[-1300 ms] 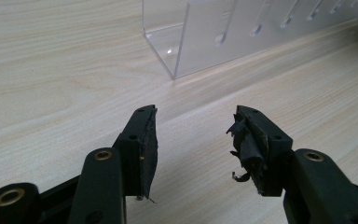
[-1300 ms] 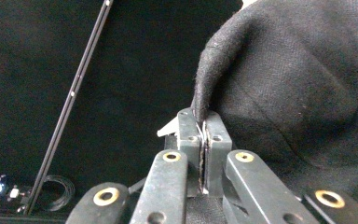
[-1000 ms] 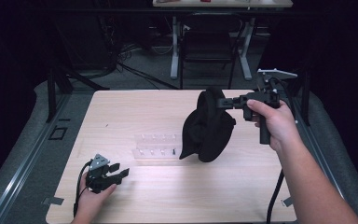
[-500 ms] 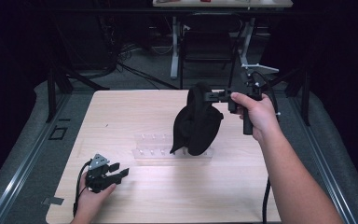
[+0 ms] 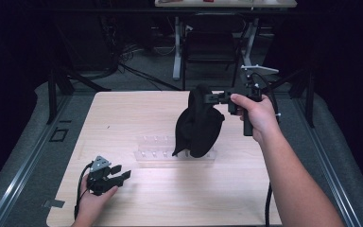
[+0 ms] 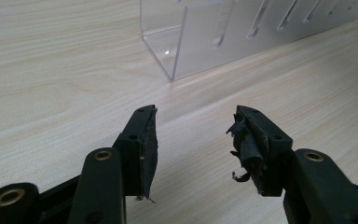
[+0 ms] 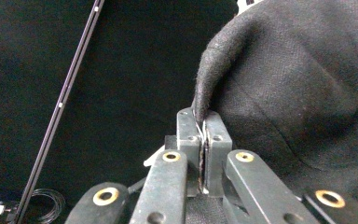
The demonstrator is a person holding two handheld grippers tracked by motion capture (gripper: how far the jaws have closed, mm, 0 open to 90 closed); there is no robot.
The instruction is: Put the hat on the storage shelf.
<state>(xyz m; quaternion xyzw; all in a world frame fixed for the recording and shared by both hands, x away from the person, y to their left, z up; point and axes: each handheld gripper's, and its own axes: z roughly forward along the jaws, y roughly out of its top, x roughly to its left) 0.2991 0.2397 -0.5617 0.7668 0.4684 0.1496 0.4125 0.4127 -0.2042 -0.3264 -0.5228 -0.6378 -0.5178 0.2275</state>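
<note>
I've swung the cloth (image 5: 199, 125) left over the rack (image 5: 157, 147), right gripper (image 5: 211, 98) still pinching it, left gripper (image 5: 121, 171) idle, spread; lowering looks next.

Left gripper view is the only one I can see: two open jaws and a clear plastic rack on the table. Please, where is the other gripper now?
Observer: The right gripper is raised over the far right part of the table, in the person's right hand.
Operator: Is it holding something?
Observer: Yes. Its jaws are shut on an edge of a black cloth.
Operator: Where does the cloth hang?
Observer: Its lower end hangs in front of the right part of the clear rack; whether it touches, I cannot tell.
Operator: And my gripper?
Observer: The left gripper rests low at the near left of the table, apart from the rack.
</note>
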